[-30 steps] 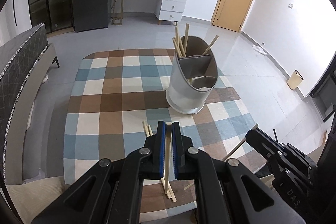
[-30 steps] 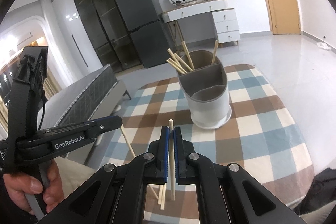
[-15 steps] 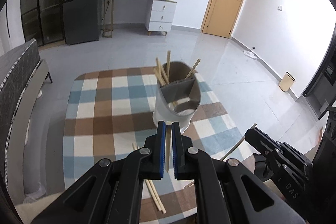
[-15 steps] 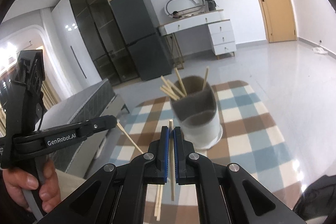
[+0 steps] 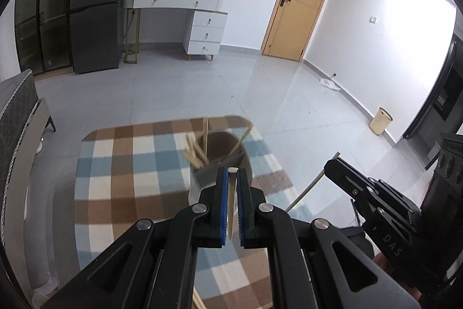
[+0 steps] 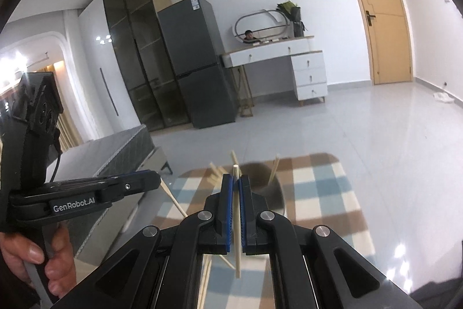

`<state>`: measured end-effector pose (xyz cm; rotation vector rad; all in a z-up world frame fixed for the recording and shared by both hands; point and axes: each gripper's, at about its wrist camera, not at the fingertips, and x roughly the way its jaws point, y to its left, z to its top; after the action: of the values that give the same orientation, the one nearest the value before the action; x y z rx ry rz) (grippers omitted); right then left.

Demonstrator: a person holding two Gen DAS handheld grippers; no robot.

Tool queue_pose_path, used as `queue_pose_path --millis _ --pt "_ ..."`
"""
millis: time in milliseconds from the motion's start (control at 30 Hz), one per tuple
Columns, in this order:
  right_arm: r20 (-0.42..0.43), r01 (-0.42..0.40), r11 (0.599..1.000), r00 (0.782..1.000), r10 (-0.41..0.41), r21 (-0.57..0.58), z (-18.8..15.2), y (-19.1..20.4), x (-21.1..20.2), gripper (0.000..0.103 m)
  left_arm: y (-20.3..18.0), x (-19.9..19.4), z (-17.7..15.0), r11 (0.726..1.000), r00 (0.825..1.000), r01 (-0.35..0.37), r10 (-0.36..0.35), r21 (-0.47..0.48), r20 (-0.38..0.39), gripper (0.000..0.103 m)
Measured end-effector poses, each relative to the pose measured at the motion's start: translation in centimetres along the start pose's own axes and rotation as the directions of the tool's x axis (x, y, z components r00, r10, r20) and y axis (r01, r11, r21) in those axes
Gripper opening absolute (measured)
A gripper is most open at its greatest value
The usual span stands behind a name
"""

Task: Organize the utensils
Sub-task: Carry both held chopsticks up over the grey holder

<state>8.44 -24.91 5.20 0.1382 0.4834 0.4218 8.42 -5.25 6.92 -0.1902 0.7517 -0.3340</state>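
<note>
Left gripper (image 5: 231, 178) jaws clamped on a chopstick (image 5: 231, 201), right gripper (image 6: 235, 187) on another chopstick (image 6: 237, 222); both sticks near upright.

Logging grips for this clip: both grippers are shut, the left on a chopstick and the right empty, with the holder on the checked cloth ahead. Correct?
Not quite. The right gripper is not empty: the right wrist view shows a chopstick clamped in it. The left gripper does hold a chopstick, and the holder stands on the checked cloth.

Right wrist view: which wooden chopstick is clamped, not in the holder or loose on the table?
The pale wooden chopstick standing upright between the right gripper's blue pads; the others lean in the grey utensil holder or lie on the checked tablecloth.
</note>
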Motion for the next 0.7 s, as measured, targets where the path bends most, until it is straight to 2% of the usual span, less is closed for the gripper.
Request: queue_pose_path --millis 433,700 --pt "0.036 -0.003 1.0 0.999 0.004 -0.025 8.2 -2.1 5.7 0.004 -0.1 2.6 7.8 1.0 0.996 0.022 -0.023 0.017 0.081 0.001" --pt "0.05 0.006 0.997 0.999 -0.002 -0.08 10.2 -1.9 8.9 0.004 1.7 4.6 8.2 1.0 0.996 -0.003 0.0 0.03 0.089 0.001"
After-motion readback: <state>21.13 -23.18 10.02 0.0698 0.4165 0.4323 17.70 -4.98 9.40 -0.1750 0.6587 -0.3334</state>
